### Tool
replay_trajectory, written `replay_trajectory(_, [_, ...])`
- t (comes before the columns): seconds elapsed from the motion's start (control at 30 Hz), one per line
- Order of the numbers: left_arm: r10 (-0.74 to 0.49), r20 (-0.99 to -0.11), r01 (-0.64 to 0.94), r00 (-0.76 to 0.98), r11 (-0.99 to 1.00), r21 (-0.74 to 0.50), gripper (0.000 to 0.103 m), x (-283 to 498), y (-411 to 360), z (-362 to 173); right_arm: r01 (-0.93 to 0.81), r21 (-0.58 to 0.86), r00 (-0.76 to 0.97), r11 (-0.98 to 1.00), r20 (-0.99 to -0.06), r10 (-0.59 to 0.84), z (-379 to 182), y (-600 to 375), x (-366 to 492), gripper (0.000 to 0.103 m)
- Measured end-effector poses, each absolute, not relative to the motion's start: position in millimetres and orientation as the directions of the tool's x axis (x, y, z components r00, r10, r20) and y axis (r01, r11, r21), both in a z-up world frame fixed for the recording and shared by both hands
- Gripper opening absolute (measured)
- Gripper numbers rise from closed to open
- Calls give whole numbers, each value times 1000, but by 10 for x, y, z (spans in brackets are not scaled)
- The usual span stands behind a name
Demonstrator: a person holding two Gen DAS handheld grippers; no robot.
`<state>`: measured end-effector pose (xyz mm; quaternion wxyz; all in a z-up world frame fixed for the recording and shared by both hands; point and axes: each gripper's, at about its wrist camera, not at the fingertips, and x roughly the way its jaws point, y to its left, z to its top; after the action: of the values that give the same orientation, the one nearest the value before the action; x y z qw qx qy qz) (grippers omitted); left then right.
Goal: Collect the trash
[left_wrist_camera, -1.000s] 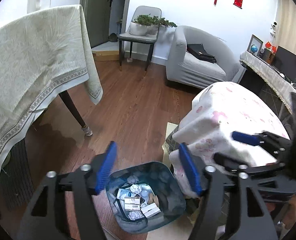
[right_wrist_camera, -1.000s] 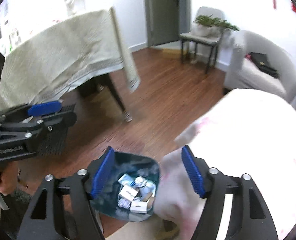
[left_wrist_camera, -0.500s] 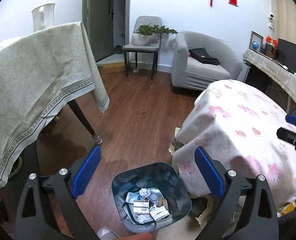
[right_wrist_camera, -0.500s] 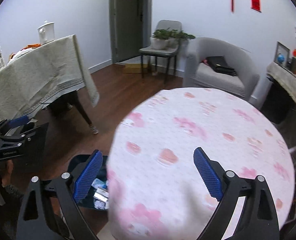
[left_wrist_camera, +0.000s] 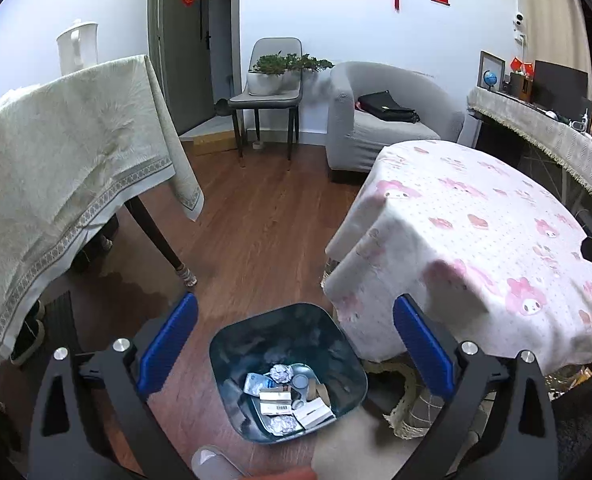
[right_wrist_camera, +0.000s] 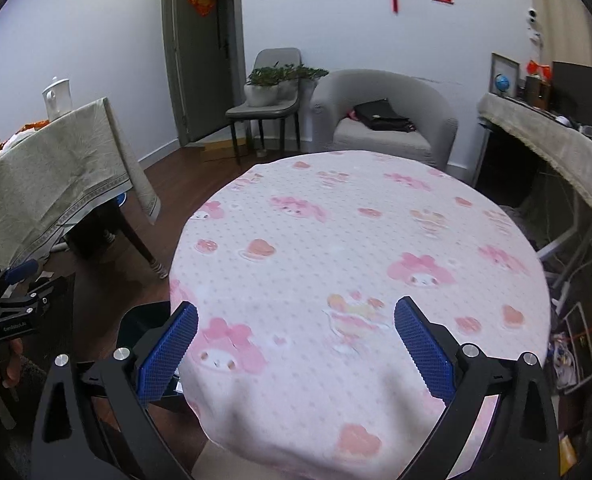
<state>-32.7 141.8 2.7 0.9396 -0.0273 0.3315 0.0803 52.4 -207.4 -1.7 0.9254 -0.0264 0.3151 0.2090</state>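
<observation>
Down at 6 o'clock, our left gripper [left_wrist_camera: 294, 344] gapes empty over the trash bin [left_wrist_camera: 288, 372]; right gripper [right_wrist_camera: 296, 346] gapes empty over the pink tablecloth [right_wrist_camera: 355, 264].

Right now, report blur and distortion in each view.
Left wrist view: sharp, the bin and its trash clear, fisheye bending the beige tablecloth. Right wrist view: softer, the pink tablecloth slightly smeared, edges dark.

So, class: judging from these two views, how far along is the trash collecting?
Done: the dark blue plastic bin on the wooden floor holds foil balls, small cartons and wrappers. In hand: nothing; the left gripper above the bin and the right gripper above the pink-patterned round tablecloth are both open. Left: no trash shows on that cloth, so probably little or nothing.
</observation>
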Motion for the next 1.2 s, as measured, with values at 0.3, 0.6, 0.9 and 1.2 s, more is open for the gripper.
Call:
replay_trajectory(0.3, [138,-633,-173,762,985,6,100,-400,1350,-55,-404,83,733,911,-566,377,-48,-2113,427,100])
replay_trajectory(0.6, [153,-636,-192,756,981,8,100,-401,1352,-104,-483,69,711,873,-551,437,-42,-1969,333,100])
replay_trajectory(0.9, [155,-636,-200,756,980,1,100,-410,1371,-123,-495,57,704,867,-560,438,-59,-1904,330,100])
replay_trajectory(1.2, [166,-637,-204,753,979,15,100,-398,1357,-132,-496,52,704,867,-561,436,-74,-1870,313,100])
